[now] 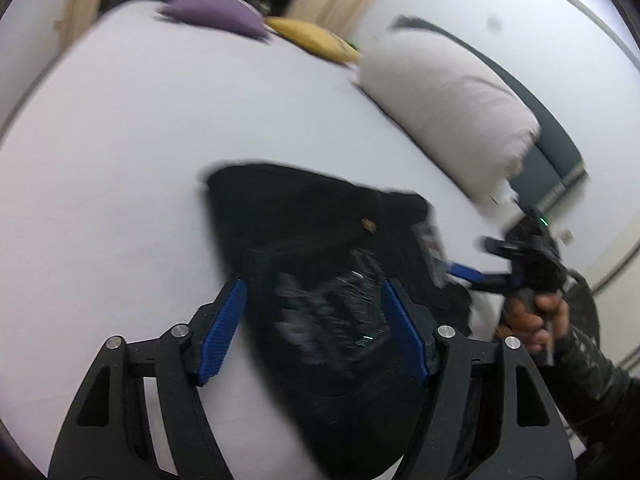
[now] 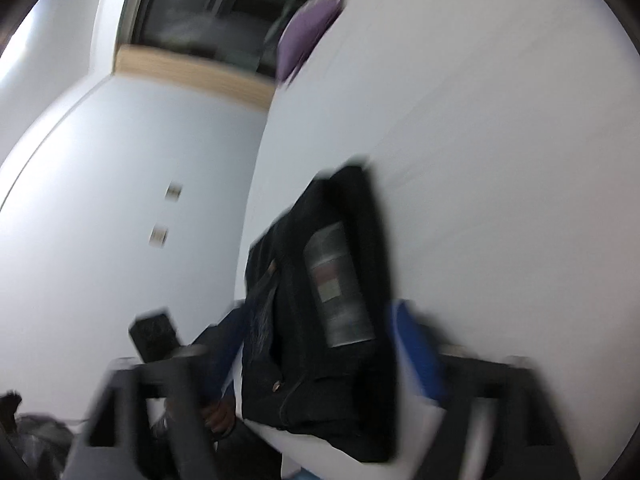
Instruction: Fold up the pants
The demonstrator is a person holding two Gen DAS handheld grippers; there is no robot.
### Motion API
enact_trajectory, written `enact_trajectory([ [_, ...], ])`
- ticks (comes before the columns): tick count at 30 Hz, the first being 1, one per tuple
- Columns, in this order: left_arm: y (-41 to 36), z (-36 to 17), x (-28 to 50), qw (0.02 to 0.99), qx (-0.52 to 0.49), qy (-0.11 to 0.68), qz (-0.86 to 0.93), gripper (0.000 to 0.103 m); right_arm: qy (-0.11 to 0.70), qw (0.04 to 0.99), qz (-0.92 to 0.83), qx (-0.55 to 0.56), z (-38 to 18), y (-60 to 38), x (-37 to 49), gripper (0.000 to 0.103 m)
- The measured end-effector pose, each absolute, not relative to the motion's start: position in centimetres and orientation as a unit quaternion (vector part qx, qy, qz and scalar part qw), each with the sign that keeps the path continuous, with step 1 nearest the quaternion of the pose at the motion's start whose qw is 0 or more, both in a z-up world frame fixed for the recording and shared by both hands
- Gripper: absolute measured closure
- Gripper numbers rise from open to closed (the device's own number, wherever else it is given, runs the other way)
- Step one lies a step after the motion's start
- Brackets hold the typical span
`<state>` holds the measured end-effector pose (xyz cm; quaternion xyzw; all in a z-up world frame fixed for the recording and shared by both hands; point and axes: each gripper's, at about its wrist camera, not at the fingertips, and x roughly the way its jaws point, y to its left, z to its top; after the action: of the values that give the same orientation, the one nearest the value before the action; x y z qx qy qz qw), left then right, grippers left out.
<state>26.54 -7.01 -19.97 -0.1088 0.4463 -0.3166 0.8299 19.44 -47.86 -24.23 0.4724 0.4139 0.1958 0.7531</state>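
Black denim pants [image 1: 320,264] lie bunched in compact pile on white bed sheet [image 1: 120,160], near edge, printed label showing on right side. Left tool [image 1: 314,328] released, blue pads spread either side of pile, nothing gripped. Right tool [image 2: 316,364] at right edge of pile; view blurred, cannot tell whether clenched. Risks: fast motion means misplaced pinch, catching one layer only, so fold slumps open; dragging could pull pile off bed edge. White pillow [image 1: 448,112] far right, purple cushion [image 1: 216,12] and yellow cushion [image 1: 312,38] well apart.

Motion blur smears the right wrist view; the pants [image 2: 320,320] label is unreadable, perhaps grey and red.
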Motion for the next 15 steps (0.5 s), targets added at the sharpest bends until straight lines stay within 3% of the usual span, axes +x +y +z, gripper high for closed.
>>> enact_trajectory([
  [2, -6.0, -20.5, 27.1, 0.831, -0.137, 0.453, -0.293, 0.017, 0.409, 0.758, 0.182, 0.475, -23.9, -49.0, 19.3, 0.015],
  [8, -6.8, -24.9, 28.5, 0.772, -0.171, 0.539, -0.291, 0.017, 0.468, 0.74, 0.189, 0.444, -25.8, -46.2, 22.7, 0.016],
  [12, -8.5, -25.4, 29.3, 0.751, -0.182, 0.552, -0.313, 0.018, 0.499, 0.726, 0.192, 0.431, -26.1, -44.8, 24.8, 0.031],
  [13, -8.9, -25.7, 29.5, 0.743, -0.188, 0.559, -0.318, 0.02, 0.511, 0.721, 0.195, 0.425, -26.2, -44.3, 25.1, 0.033],
  [15, -9.9, -26.3, 30.1, 0.733, -0.187, 0.57, -0.321, 0.034, 0.541, 0.709, 0.196, 0.408, -26.7, -42.7, 26.3, 0.04],
])
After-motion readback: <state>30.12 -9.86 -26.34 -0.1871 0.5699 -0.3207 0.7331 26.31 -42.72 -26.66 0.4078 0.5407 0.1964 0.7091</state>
